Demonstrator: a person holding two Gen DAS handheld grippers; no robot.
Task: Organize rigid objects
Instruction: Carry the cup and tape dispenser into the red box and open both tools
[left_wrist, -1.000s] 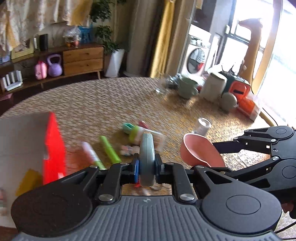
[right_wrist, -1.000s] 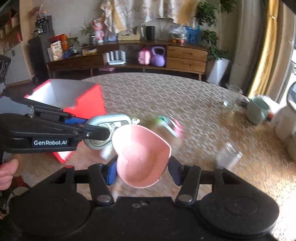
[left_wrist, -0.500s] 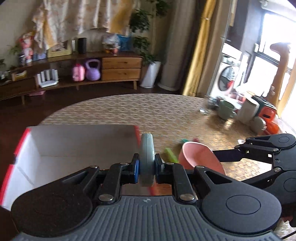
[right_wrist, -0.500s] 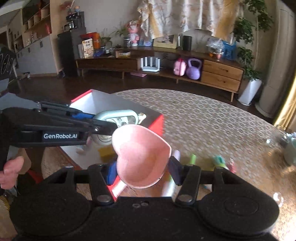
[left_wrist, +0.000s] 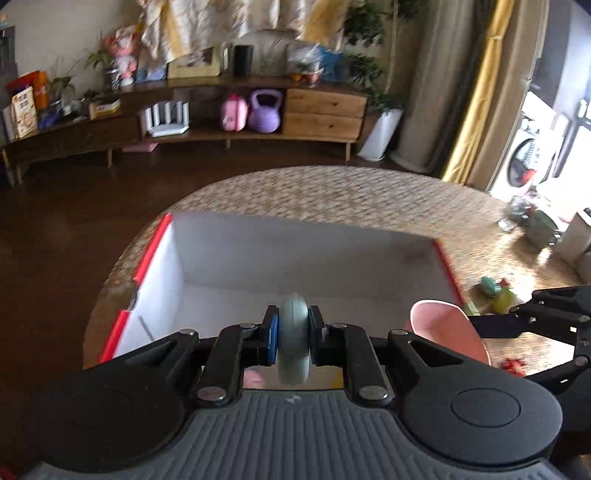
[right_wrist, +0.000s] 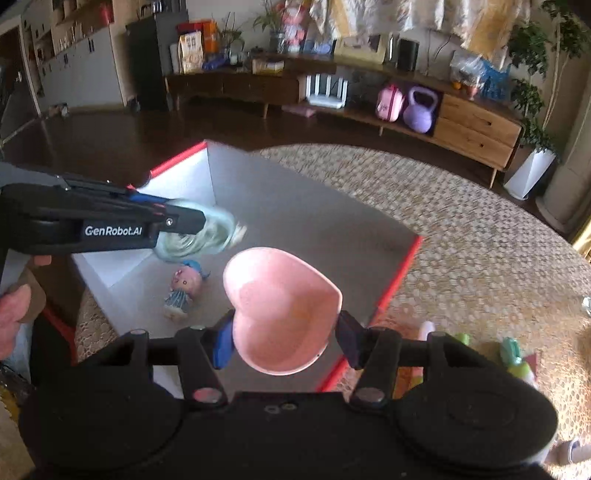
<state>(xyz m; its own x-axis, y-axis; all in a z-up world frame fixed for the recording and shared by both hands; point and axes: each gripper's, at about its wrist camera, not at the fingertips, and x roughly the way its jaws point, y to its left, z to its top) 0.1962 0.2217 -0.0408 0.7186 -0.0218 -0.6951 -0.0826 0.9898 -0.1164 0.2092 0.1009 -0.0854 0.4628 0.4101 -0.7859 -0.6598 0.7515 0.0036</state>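
My left gripper (left_wrist: 293, 334) is shut on a pale grey-green round object (left_wrist: 293, 338), held edge-on above the open red box with white inside (left_wrist: 177, 266). In the right wrist view the left gripper (right_wrist: 184, 221) holds that object (right_wrist: 199, 240) over the box's (right_wrist: 177, 162) near-left part. My right gripper (right_wrist: 282, 338) is shut on a pink heart-shaped bowl (right_wrist: 280, 306), held over the box's right side; the bowl also shows in the left wrist view (left_wrist: 443, 328). A small doll (right_wrist: 183, 286) lies inside the box.
The box sits on a round woven-mat table (right_wrist: 461, 236). Small colourful items (right_wrist: 513, 354) lie on the table right of the box. A green mug (left_wrist: 541, 229) and other items stand at the far right. Dark floor and a low wooden sideboard (left_wrist: 221, 110) lie beyond.
Both grippers have swung left from the table's middle to above the red box, each still holding its object. The box interior and the doll have come into view.
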